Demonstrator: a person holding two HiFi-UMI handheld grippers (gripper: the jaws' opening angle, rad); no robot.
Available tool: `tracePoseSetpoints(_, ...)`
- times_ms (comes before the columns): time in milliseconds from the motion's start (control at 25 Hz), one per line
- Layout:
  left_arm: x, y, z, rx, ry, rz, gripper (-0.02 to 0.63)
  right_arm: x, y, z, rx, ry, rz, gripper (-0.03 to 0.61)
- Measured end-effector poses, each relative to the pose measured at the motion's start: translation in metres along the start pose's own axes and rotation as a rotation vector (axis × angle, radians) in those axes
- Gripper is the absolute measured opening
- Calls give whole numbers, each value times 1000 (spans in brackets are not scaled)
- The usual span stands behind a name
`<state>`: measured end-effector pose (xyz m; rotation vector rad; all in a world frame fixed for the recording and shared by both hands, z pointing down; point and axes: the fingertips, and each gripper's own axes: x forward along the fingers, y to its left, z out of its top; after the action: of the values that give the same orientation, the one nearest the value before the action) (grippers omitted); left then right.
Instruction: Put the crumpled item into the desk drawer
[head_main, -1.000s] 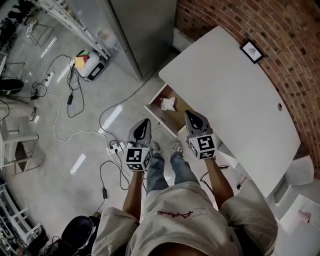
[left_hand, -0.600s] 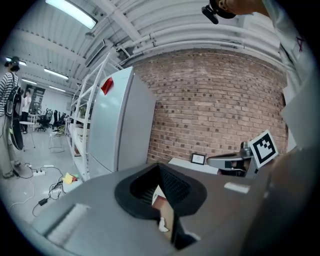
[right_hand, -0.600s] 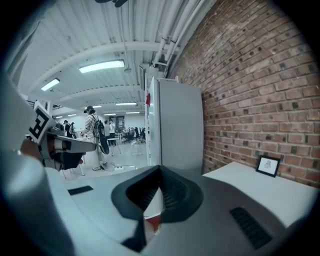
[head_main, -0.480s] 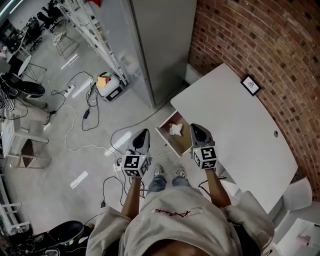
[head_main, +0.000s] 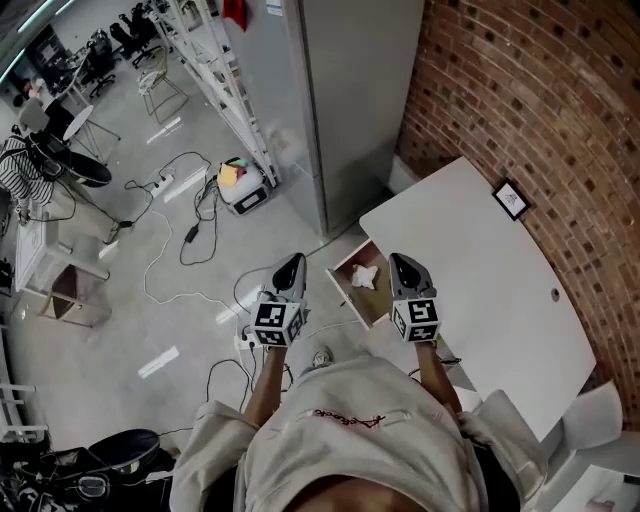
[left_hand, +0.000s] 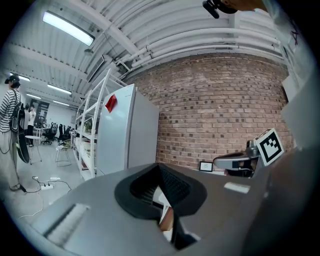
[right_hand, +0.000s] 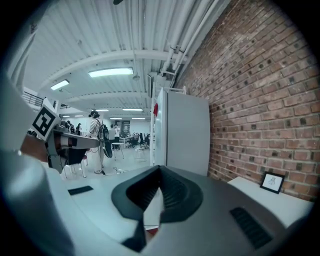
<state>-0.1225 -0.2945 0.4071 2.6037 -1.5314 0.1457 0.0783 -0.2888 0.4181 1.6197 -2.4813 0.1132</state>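
The crumpled white item (head_main: 363, 277) lies inside the open drawer (head_main: 345, 287) at the left end of the white desk (head_main: 480, 290). Both grippers are held up in front of the person, well above the drawer. In the head view my left gripper (head_main: 293, 263) is left of the drawer and my right gripper (head_main: 400, 262) is just right of it. In the left gripper view the left gripper (left_hand: 159, 167) has its jaws together with nothing between them. The right gripper (right_hand: 160, 171) is likewise shut and empty, pointing roughly level at the room.
A tall grey cabinet (head_main: 350, 120) stands beyond the desk against the brick wall (head_main: 540, 90). A small framed picture (head_main: 511, 199) sits on the desk. Cables and a power strip (head_main: 160, 183) trail over the floor at left, near a metal rack (head_main: 215, 70).
Both grippers have risen away from the drawer, and the head view has pulled back and up. The crumpled item stays in the open drawer.
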Motion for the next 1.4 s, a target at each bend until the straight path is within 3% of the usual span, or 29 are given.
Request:
tracePoseSetpoints(440,1,24,15,9,-41,50,8,12,1,17,-9,-43,-10,11)
tracePoseSetpoints(1400,10,10,15,44,-42,15,8,8,-7,19,-1,-57,-39,11)
